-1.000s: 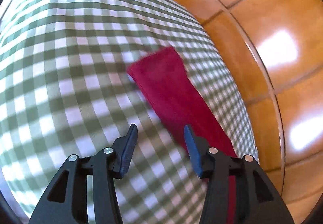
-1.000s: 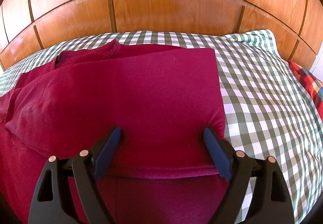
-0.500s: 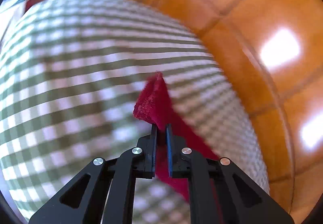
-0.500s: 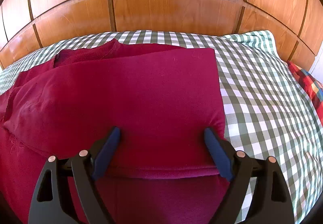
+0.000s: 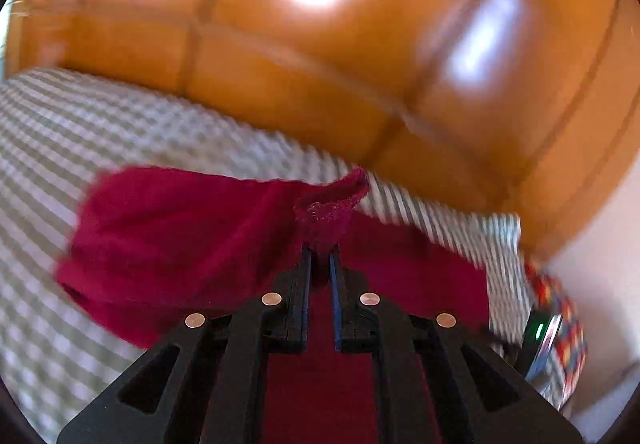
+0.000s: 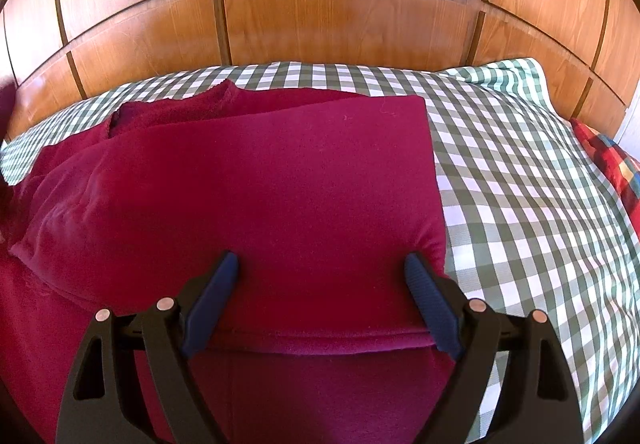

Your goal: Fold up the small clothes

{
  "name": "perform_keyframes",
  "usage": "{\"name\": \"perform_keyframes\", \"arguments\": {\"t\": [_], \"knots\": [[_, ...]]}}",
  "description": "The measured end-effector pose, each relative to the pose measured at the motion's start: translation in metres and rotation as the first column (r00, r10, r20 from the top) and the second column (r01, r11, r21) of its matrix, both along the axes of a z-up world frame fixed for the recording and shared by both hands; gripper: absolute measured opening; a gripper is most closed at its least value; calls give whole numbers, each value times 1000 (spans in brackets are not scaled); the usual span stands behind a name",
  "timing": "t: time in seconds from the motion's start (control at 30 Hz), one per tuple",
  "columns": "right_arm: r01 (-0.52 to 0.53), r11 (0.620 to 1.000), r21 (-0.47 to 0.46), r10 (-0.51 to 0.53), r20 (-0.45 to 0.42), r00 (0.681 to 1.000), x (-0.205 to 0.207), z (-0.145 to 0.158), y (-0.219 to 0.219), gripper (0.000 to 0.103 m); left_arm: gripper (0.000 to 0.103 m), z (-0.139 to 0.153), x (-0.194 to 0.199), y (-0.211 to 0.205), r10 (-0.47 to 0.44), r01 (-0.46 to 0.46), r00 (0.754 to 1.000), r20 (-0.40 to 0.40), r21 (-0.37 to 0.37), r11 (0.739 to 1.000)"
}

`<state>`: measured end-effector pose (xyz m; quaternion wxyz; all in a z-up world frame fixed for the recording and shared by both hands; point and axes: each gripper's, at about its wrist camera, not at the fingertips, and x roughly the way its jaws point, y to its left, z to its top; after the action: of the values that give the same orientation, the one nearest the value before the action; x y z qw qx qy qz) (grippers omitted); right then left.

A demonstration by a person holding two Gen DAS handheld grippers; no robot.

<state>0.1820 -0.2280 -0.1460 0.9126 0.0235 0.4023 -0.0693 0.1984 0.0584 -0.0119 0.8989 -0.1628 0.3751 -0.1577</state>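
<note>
Left gripper (image 5: 320,258) has its jaws nearly together, pinching a bunched tip of the red garment (image 5: 180,228). The pinched bit of cloth sticks up past the fingertips and flares toward the far right. That view is motion-blurred. Behind the gripper the rest of the garment spreads out to the left and right over the checked bedspread (image 5: 72,132). The wooden headboard (image 5: 320,56) fills the far half of the frame, with bright glare patches on it. At the right edge a piece of multicoloured plaid cloth (image 5: 560,324) shows, with a blurred dark object with a green light (image 5: 538,332) just in front of it; can't tell what that object is.

Right gripper (image 6: 322,294) has its jaws spread wide, holding nothing. The fingers sit low over the near part of the red garment (image 6: 280,184), blue pads either side of a folded layer; contact with the cloth can't be told. The garment lies on the green-and-white checked bedspread (image 6: 520,184), in the left and middle of the bed, with a straight folded edge on its right side and a hem running across just near the fingertips. A collar-like edge shows at its far left. The wooden panelled headboard (image 6: 320,16) stands behind the bed. The plaid cloth (image 6: 612,160) peeks in at the far right edge.
</note>
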Motion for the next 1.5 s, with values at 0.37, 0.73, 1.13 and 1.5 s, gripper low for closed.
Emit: {"name": "perform_keyframes", "arguments": {"t": [0.37,0.73,1.13,1.5], "knots": [[-9,1000,24,9,-15,1000,4,5,-1,87,29,-48,-23,-15,-88,91,992,-92,35,995],[-288,854,432,301,39,953,22,57,71,54,32,-69,-65,25,10,-7,993,-117,30,1000],[-362,838,408,431,-88,898,65,39,159,7,32,-90,-62,36,3,-7,993,-120,-34,999],[-463,789,405,444,146,884,41,158,130,7,32,-93,-64,36,13,-17,994,-113,-35,999]]}}
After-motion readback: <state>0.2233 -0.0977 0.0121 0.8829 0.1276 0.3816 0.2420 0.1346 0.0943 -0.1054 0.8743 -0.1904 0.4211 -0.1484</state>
